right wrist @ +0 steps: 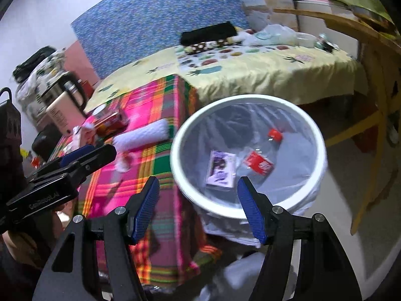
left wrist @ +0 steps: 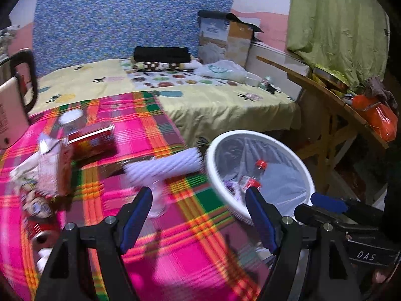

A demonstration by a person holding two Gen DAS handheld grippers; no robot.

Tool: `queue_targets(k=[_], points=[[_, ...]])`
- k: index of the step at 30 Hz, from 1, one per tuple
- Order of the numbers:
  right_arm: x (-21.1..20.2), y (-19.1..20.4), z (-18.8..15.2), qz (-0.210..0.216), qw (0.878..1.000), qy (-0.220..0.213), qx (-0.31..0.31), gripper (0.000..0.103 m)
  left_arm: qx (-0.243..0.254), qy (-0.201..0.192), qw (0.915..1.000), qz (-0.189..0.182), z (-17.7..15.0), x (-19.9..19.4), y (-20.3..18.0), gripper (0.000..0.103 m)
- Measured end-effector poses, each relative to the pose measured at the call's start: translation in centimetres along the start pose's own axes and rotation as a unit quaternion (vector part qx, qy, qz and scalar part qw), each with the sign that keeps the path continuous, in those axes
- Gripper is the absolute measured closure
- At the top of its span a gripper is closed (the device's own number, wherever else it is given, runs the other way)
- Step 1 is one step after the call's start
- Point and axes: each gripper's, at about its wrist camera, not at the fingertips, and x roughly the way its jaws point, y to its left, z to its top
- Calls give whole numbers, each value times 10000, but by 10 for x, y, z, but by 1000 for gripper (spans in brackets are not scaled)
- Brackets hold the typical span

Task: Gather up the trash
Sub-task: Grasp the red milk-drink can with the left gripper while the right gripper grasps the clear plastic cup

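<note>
Trash [left wrist: 82, 145] lies scattered on the plaid-covered bed near its left edge, more sits inside the white bin [right wrist: 323, 150] beside the bed's right edge, while both the left claw [left wrist: 199, 200] and right claw [right wrist: 198, 190] hang spread and empty.

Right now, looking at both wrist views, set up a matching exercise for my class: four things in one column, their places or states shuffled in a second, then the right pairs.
Column one:
1. white bin
2. purple-and-white packet
3. white ribbed roll
4. left gripper

Column two:
A. lying on the pink checked cloth
B. jaws open, nothing between them
C. on the floor beside the bed
D. inside the bin, next to a red-labelled bottle

Pairs: 1-C, 2-D, 3-A, 4-B
</note>
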Motion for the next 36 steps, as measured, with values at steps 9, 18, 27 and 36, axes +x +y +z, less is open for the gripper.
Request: queue_targets(k=[9,18,27,36], points=[[0,30,-7,279,9989,64,-359,37,-262,-148,9984,469,-27,-35,35,25],[4,54,-14,421,9976,98,-540,37,-587,-204,9936,938,-50,-58,68,25],[13,67,-17,504,9966,175,-629,37,-949,-187,9874,1250,-62,-69,100,25],[27,78,-10,571,9957,254,-684,37,-1200,-117,9828,1400,-56,-61,121,25]])
